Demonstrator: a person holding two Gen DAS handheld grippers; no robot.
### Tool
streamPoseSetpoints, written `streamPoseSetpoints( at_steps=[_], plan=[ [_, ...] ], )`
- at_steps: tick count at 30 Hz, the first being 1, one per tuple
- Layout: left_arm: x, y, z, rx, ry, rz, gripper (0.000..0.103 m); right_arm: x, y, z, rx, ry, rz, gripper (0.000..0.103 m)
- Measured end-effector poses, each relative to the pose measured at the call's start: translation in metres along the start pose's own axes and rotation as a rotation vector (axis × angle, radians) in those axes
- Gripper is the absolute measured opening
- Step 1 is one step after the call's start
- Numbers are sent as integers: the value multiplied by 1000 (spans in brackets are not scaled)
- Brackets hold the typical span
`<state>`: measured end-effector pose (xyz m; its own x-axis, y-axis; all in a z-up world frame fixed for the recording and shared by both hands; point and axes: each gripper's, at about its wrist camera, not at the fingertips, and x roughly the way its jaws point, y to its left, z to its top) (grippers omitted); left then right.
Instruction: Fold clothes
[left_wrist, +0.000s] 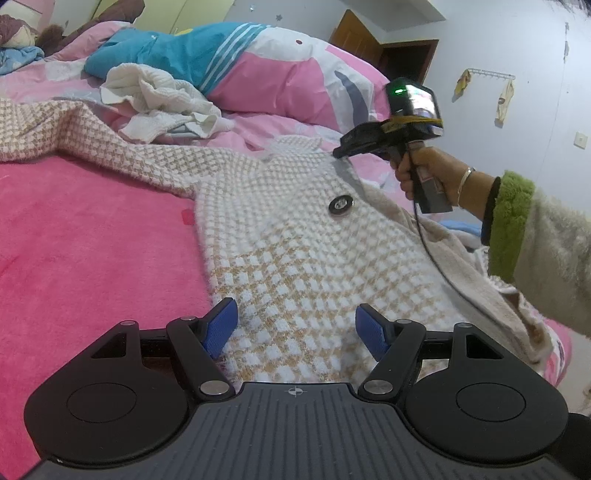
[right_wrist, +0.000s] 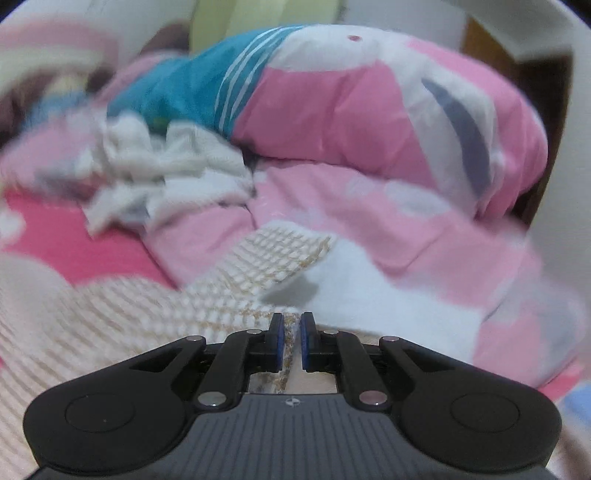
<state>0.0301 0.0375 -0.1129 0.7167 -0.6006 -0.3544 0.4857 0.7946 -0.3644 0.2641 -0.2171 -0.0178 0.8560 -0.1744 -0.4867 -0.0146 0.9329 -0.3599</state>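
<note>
A beige-and-white checked knit cardigan with a large metal button lies spread on the pink bed. My left gripper hovers open over its lower part, blue pads apart, nothing between them. In the left wrist view a hand holds my right gripper at the cardigan's far collar edge. In the right wrist view that gripper is shut on a thin edge of the cardigan, with knit fabric pinched between the blue pads.
A crumpled white garment lies beyond the cardigan. A rolled pink, white and teal quilt sits at the back. Bare pink bedspread lies to the left. A green-cuffed sleeve reaches in from the right.
</note>
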Motion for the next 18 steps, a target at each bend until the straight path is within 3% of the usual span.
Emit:
streamPoseSetpoints(
  at_steps=[3, 7, 10, 12, 18],
  plan=[
    [0, 0, 0, 3, 0, 1, 71, 22, 27, -7, -136, 32, -78, 8],
    [1, -1, 0, 11, 2, 4, 71, 58, 50, -32, -228, 108, -111, 8],
    [1, -2, 0, 17, 3, 7, 71, 82, 53, -51, -223, 155, -102, 10],
    [1, -2, 0, 18, 3, 7, 71, 80, 38, -47, -122, 162, -85, 13],
    [0, -1, -1, 16, 0, 7, 71, 32, -11, -76, 178, 325, 203, 17]
  ],
)
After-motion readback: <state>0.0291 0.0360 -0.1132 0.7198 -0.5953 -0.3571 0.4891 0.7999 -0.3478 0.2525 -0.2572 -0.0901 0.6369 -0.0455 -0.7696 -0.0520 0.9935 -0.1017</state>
